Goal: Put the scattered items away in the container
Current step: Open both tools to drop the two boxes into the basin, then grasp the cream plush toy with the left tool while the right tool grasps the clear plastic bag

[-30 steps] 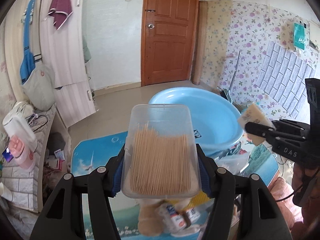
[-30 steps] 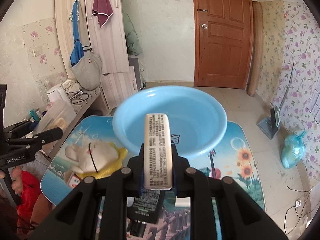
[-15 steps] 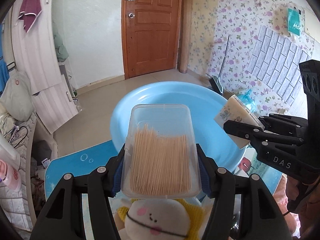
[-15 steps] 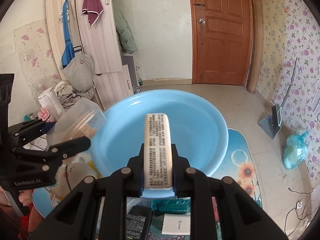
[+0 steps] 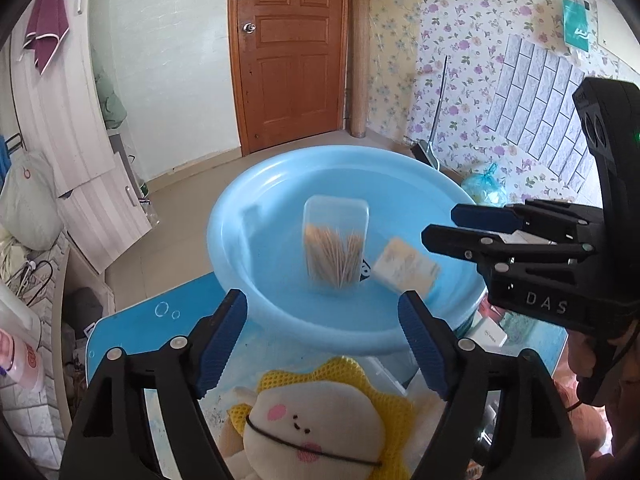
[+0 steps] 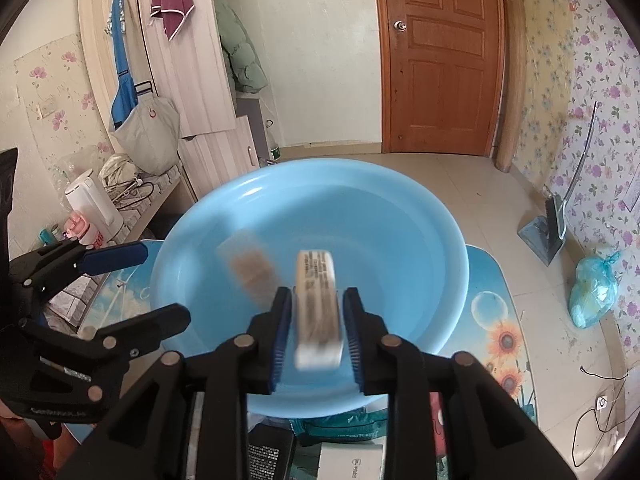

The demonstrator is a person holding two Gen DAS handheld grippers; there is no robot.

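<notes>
Toothpick box in basin, beyond parted left claw.

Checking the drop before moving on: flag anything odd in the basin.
The toothpick box and the small printed box appear blurred, tilted, seemingly mid-fall into the blue basin, beyond both open tongs; neither has settled. No toothpicks look spilled.

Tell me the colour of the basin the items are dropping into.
Light blue basin, plain inside; clearest in the right wrist view.

Left wrist camera looks forward over its fingers, close above the blue basin rim. Right wrist camera does likewise, facing the door. Both views share basin and door.
</notes>
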